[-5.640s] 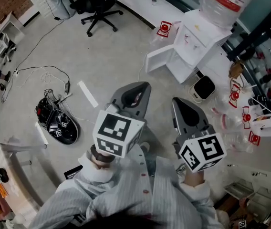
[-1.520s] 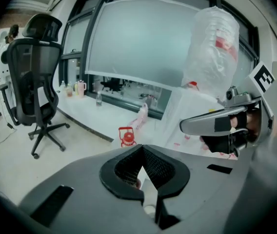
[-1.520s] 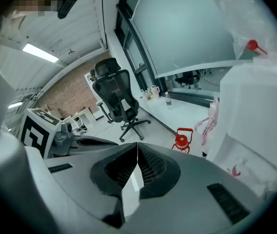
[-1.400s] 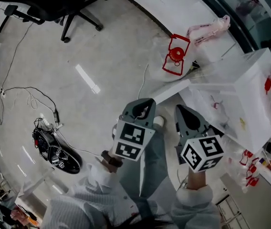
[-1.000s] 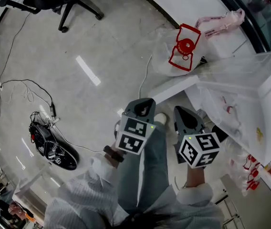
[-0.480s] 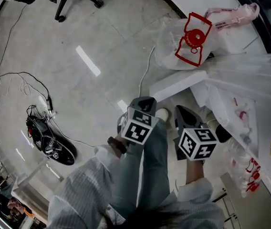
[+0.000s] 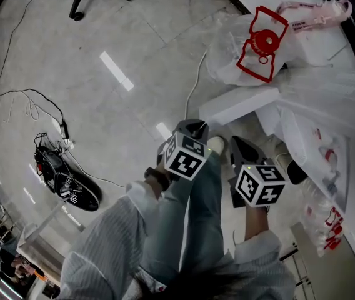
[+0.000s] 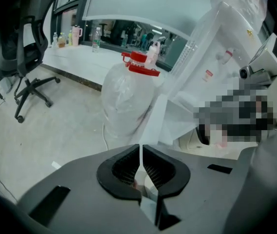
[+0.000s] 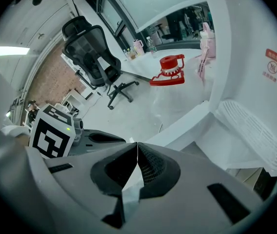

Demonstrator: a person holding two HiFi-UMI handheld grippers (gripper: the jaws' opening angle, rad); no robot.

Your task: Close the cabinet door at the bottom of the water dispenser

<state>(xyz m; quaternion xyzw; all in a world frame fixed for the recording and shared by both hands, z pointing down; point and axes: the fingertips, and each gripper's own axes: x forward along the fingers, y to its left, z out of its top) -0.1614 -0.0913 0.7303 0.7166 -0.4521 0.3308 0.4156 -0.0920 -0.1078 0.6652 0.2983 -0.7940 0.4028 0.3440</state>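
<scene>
Two grey grippers are hovering, jaws pressed together and empty: left gripper, right gripper. The flat white cabinet door is standing open at the right gripper's twelve o'clock, nearby.

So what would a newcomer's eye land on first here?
The open white door at the foot of the plastic-wrapped dispenser juts out just ahead of both grippers. The left gripper and right gripper point down toward it, jaws shut and empty. Beyond the door, a red handle tops a bagged bottle.
</scene>
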